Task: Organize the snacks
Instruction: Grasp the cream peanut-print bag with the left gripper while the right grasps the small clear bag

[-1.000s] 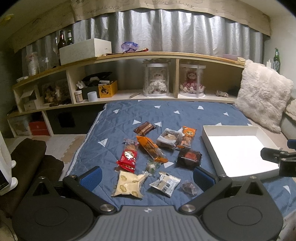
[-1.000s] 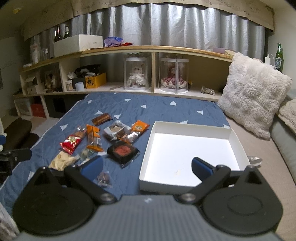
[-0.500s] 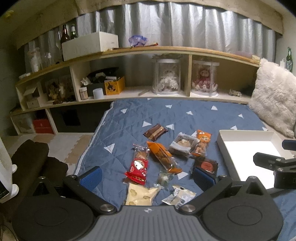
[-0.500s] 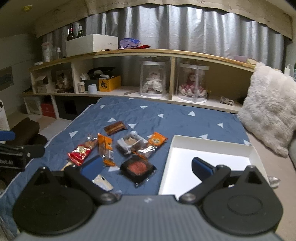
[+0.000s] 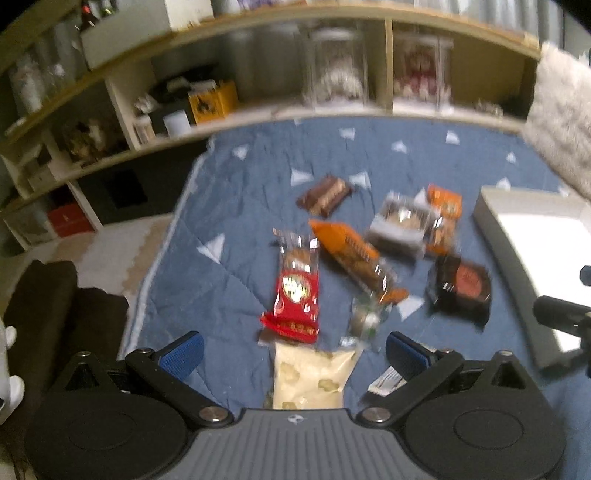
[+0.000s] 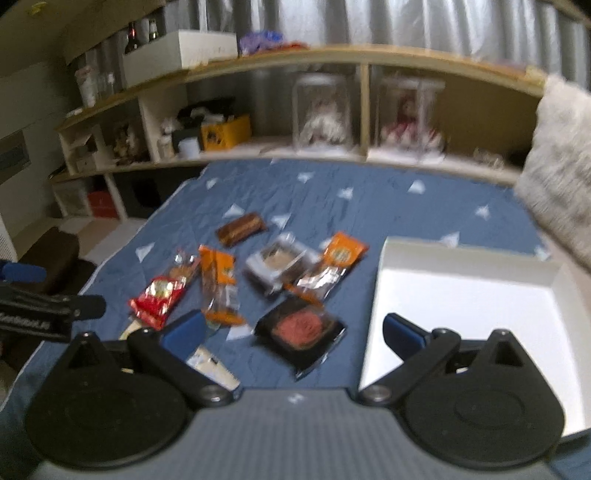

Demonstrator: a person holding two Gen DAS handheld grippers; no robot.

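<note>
A blue quilt (image 6: 369, 206) with pale triangles is spread over the bed. Behind it a long wooden shelf (image 6: 332, 59) is seen before a grey curtain (image 6: 406, 26). Two clear cases with dolls (image 6: 325, 114), a yellow box (image 6: 225, 133) and a white box (image 6: 181, 51) are kept there. A fluffy pillow (image 6: 557, 166) is placed at the right, and both views are blurred

Glossy plastic snack wrappers (image 5: 297, 291), quilted cloth bedspread (image 5: 236, 206)

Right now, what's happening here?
A person holds two grippers over a blue quilt strewn with snack packets. Both the left gripper and right gripper are open and empty. The white tray holds nothing yet. The red packet and black packet lie nearest the fingers.
</note>
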